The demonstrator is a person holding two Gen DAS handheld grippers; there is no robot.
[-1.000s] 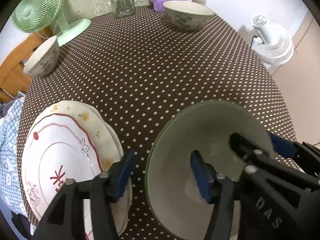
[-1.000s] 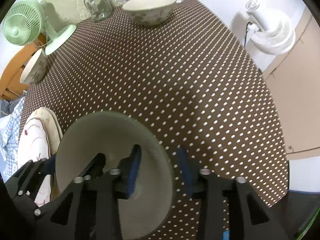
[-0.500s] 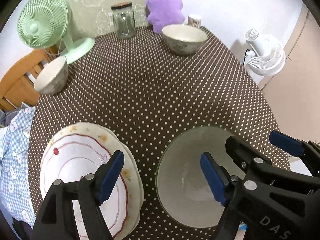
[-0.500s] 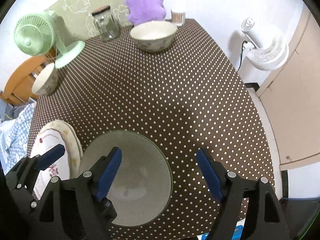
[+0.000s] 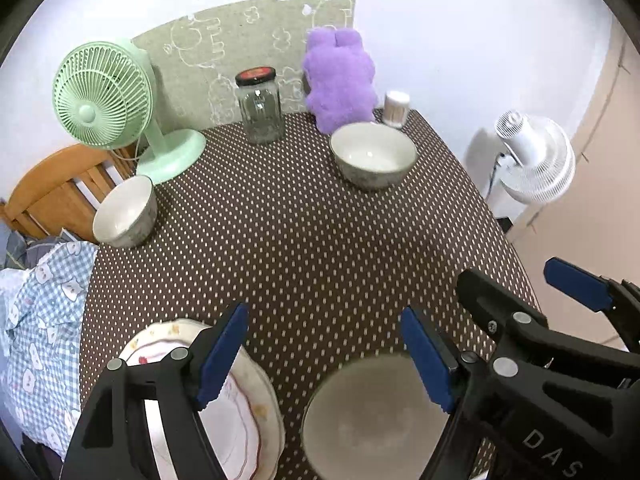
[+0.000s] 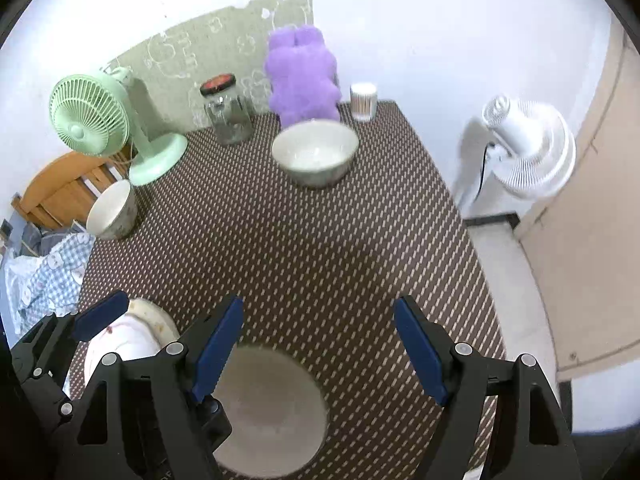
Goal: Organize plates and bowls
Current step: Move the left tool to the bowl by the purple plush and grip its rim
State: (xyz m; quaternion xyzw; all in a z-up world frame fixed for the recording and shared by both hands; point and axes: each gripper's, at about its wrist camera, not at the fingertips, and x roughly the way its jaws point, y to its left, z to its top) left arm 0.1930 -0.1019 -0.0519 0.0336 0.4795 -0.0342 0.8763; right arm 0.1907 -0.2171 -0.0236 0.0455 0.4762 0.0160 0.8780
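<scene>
A large grey-green bowl (image 5: 372,420) sits on the dotted table at the near edge; it also shows in the right wrist view (image 6: 268,408). A stack of flowered plates (image 5: 240,412) lies to its left, also in the right wrist view (image 6: 120,344). A second large bowl (image 5: 373,156) stands at the far side near the purple toy, and a small bowl (image 5: 125,213) stands at the far left edge. My left gripper (image 5: 324,352) is open and empty above the near bowl and plates. My right gripper (image 6: 318,348) is open and empty above the near bowl.
A green desk fan (image 5: 108,100), a glass jar (image 5: 259,106), a purple plush toy (image 5: 340,78) and a small cup (image 5: 396,109) line the table's far edge. A white fan (image 6: 524,148) stands on the floor to the right. A wooden chair (image 5: 52,188) and checked cloth (image 5: 44,320) are at left.
Both grippers have opened, let go of the near bowl, and pulled up and back from it. The bowl now rests on the table beside the plates.
</scene>
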